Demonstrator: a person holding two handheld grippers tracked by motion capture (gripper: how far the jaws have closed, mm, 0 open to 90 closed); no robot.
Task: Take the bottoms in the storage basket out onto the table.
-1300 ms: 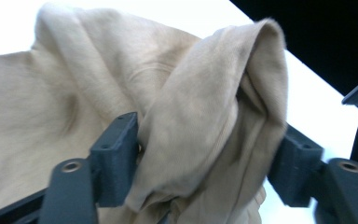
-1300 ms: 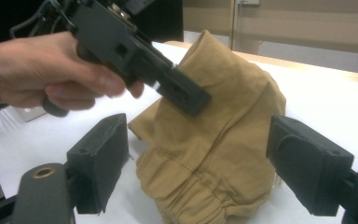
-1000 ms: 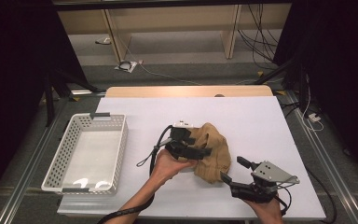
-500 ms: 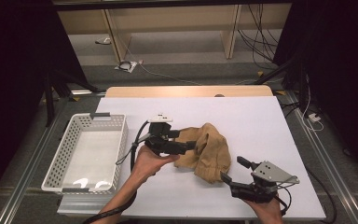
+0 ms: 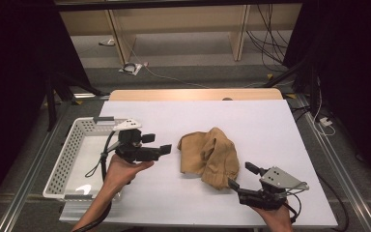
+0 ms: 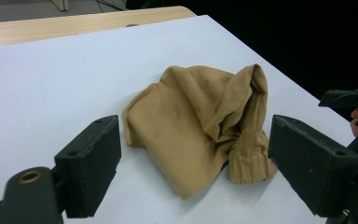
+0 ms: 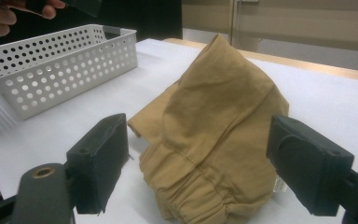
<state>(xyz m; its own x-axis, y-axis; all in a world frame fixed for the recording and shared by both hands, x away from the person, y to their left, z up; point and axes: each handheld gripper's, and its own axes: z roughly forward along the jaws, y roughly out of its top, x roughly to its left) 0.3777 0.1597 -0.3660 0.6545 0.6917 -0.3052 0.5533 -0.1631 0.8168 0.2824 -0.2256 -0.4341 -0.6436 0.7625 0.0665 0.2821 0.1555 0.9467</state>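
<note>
White perforated basket (image 5: 72, 159): table's left edge, nothing in it.
Left gripper (image 5: 165, 150): jaws apart, holding nothing, just inside the basket's right rim, aimed right at the cloth.
Tan garment (image 5: 208, 155): crumpled mid-table, long axis near-to-far.
Right gripper (image 5: 239, 178): jaws apart, near edge, almost touching the garment's near hem; likely nearer.

white table (image 5: 270, 125) | tan cloth (image 5: 210, 155) centre | white basket (image 5: 67, 162) left edge

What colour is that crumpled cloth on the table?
The cloth is plain tan, a mustard brown; the left gripper view shows it best.
</note>
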